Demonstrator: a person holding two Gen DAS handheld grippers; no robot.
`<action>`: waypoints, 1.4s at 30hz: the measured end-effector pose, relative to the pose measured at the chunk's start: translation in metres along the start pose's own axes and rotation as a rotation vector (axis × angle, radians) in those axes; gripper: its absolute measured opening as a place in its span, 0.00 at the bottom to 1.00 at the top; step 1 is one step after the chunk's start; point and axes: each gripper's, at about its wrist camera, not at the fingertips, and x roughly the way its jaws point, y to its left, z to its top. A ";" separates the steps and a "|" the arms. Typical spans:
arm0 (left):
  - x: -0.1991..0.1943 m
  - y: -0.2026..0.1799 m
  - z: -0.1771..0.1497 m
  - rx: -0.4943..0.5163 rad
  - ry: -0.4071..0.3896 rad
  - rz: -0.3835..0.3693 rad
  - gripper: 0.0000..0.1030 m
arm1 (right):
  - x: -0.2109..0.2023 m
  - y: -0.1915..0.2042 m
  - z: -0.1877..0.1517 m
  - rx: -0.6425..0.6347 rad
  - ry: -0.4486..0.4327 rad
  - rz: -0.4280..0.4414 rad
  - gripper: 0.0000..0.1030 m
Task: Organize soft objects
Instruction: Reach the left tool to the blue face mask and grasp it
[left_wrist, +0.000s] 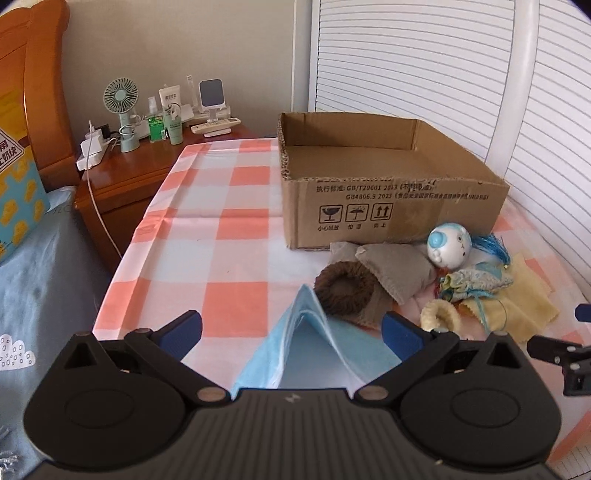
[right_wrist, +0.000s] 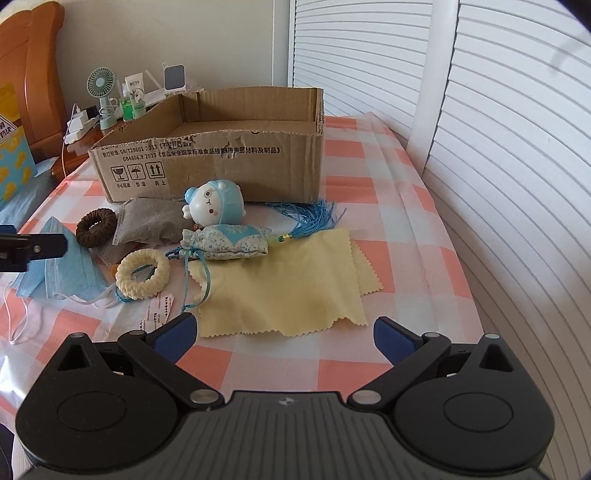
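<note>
In the middle of both views sits the cardboard box (right_wrist: 210, 162), open at the top with nothing visible inside, on a pink-and-white checked cloth (left_wrist: 221, 229). All the soft stuff is piled just in front of its printed wall.

In the right wrist view, centre-left of the frame: a brown knitted ring (right_wrist: 96, 226), a grey pouch (right_wrist: 147, 221) touching it, a cream knitted ring (right_wrist: 143, 273) lower down, and a blue-and-white toy figure (right_wrist: 216, 203) right against the box. Just below the toy lies a blue floral sachet (right_wrist: 234, 242) with a blue tassel (right_wrist: 314, 221) trailing to the right. A yellow cloth (right_wrist: 288, 288) with zigzag edges is spread across the lower middle. At the far left is a blue face mask (right_wrist: 70, 273), partly lifted off the cloth.

The right gripper (right_wrist: 283, 338) hovers over the near edge of the yellow cloth, fingers wide, nothing between them.

In the left wrist view the left gripper (left_wrist: 291, 332) is spread wide too, with the mask peaking up like a tent between the fingers, but not pinched by them as far as I can see.

Upper left of the frame: a wooden nightstand (left_wrist: 147, 166) with a small green fan (left_wrist: 123, 110) and some bottles.
</note>
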 end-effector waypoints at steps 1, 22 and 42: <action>0.006 -0.005 0.002 0.001 -0.007 -0.002 1.00 | 0.000 0.000 0.000 -0.002 0.000 -0.003 1.00; 0.036 0.001 -0.023 -0.052 0.117 0.024 1.00 | 0.015 -0.006 -0.007 0.019 0.034 0.023 1.00; 0.041 -0.011 -0.019 -0.099 0.113 0.076 0.98 | 0.016 -0.004 -0.011 -0.015 0.028 0.016 1.00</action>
